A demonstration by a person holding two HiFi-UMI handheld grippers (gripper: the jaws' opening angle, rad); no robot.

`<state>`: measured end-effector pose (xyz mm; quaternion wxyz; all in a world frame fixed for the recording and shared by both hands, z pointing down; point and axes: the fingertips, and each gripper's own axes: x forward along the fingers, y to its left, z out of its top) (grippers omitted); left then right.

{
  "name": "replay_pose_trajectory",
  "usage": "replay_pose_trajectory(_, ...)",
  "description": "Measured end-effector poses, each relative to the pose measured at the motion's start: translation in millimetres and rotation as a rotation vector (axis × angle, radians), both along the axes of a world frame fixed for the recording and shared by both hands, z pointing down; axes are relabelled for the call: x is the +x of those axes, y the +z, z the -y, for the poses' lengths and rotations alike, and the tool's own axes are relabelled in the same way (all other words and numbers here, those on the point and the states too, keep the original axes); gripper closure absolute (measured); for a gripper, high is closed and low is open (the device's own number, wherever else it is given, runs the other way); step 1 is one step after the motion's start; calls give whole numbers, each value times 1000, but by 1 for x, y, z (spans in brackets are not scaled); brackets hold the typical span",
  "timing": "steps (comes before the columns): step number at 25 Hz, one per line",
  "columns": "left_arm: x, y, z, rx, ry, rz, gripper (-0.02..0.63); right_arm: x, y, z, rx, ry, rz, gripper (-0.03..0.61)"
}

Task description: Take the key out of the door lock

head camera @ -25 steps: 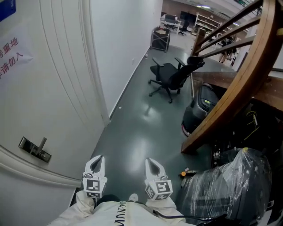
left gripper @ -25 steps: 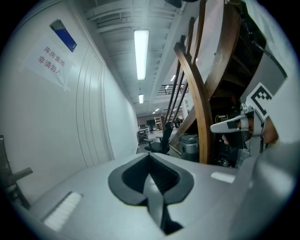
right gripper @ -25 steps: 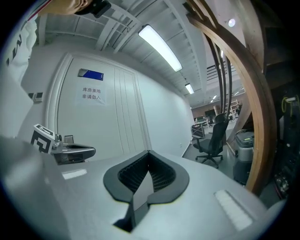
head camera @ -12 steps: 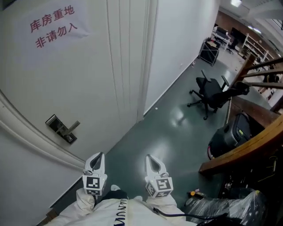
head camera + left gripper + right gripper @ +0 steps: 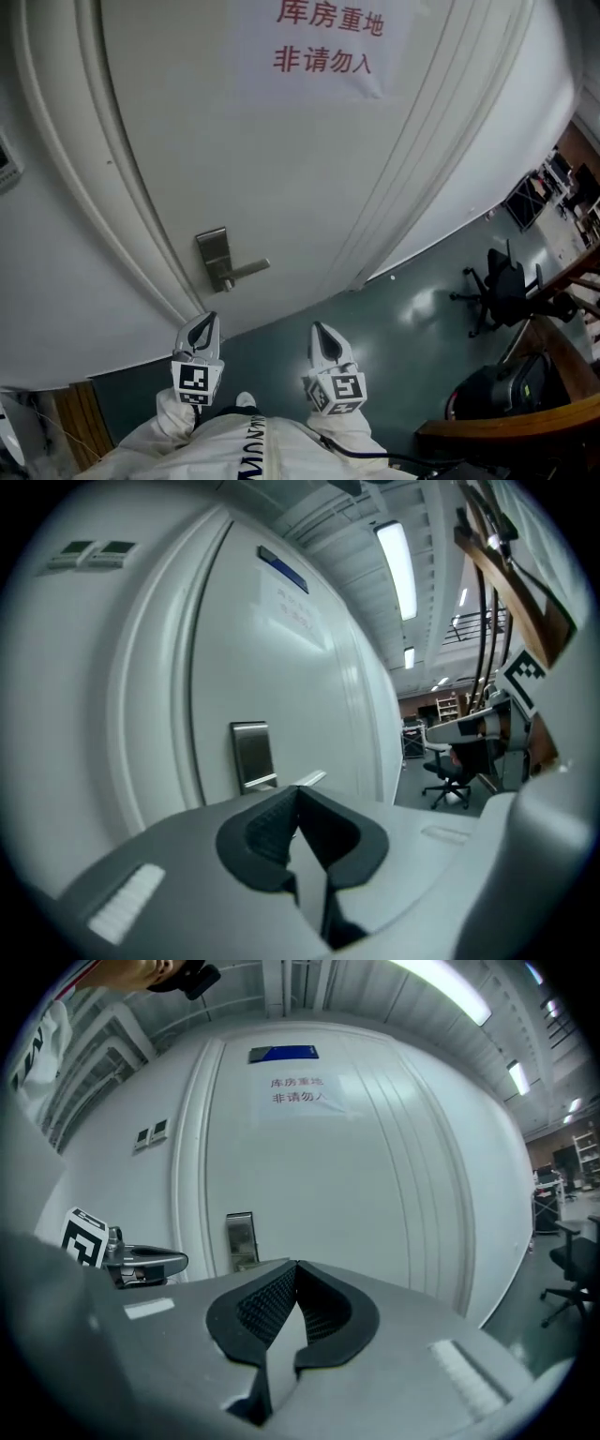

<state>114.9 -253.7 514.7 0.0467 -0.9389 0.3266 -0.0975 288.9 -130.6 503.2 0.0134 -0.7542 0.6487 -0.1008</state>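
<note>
The key itself cannot be made out in any view. Only the brushed metal lock plate [image 5: 215, 255] with its straight lever handle [image 5: 247, 272] shows, fixed on the smooth white panelled door [image 5: 281, 169], well apart from both grippers. The top of the door is cut off in the head view, just above a white paper sheet with red characters [image 5: 323, 42]. The left gripper [image 5: 200, 330] and the right gripper [image 5: 325, 339] are held low, in front of the person's white sleeves [image 5: 178, 417]. On each, the black ribbed fingers [image 5: 267, 827] are pressed together at the tips, with nothing between them.
</note>
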Motion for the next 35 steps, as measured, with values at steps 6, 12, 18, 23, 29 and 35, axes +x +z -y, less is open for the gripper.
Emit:
replay_pose_trajectory(6,-56,2,40,-10,-150,-7,614,-46,1,66,-8,-153,-4,581)
replay_pose_trajectory(12,-78,4,51,-27,-264,-12,614,-63,4,103,-28,-281,0,581)
replay_pose_trajectory(18,-80,7,56,-47,-372,-1,614,-62,11,128,-45,-395,8,581)
replay_pose_trajectory(23,-79,12,51,-56,-439,11,614,-52,24,135,-70,-439,15,581)
replay_pose_trajectory(29,-78,14,46,-61,-480,21,614,-55,30,138,-83,-489,23,572)
replay_pose_trajectory(35,-82,11,46,-50,-503,28,614,-59,32,141,-82,-510,42,525)
